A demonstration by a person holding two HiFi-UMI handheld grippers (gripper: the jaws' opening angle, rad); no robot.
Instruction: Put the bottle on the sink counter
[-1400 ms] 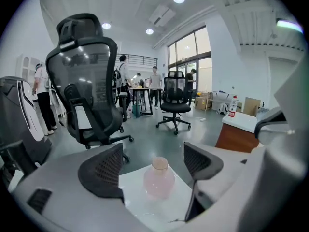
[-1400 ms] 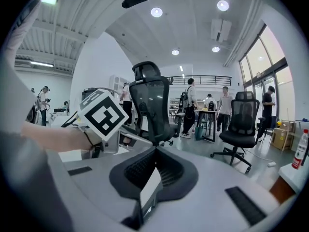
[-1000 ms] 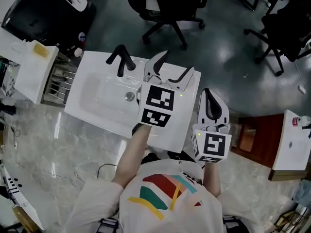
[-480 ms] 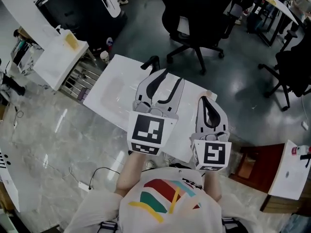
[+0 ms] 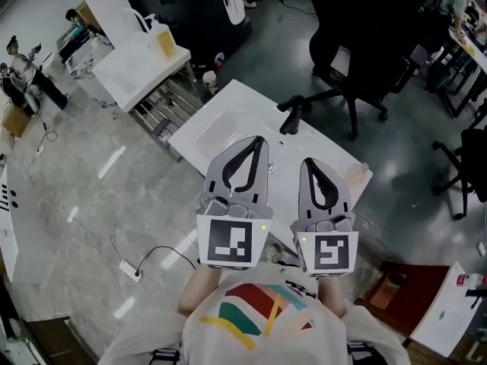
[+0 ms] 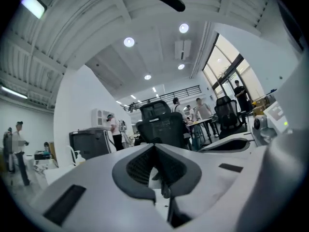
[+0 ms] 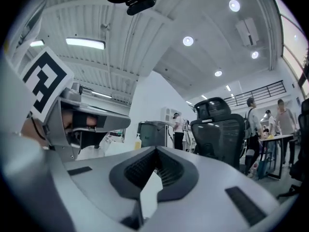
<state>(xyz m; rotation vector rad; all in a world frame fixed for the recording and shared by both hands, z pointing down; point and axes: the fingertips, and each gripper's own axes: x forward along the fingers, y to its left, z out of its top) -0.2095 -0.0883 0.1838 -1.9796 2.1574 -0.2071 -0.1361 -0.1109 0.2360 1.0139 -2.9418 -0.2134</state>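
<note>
With my left claw (image 5: 257, 140) just closed and my right claw (image 5: 313, 161) together, both empty, I think I must first fetch the bottle.

The white sink surface (image 5: 255, 103) stands on the grey floor (image 5: 91, 204); a black faucet (image 5: 292, 113) rises beside its basin (image 5: 211, 133).
</note>
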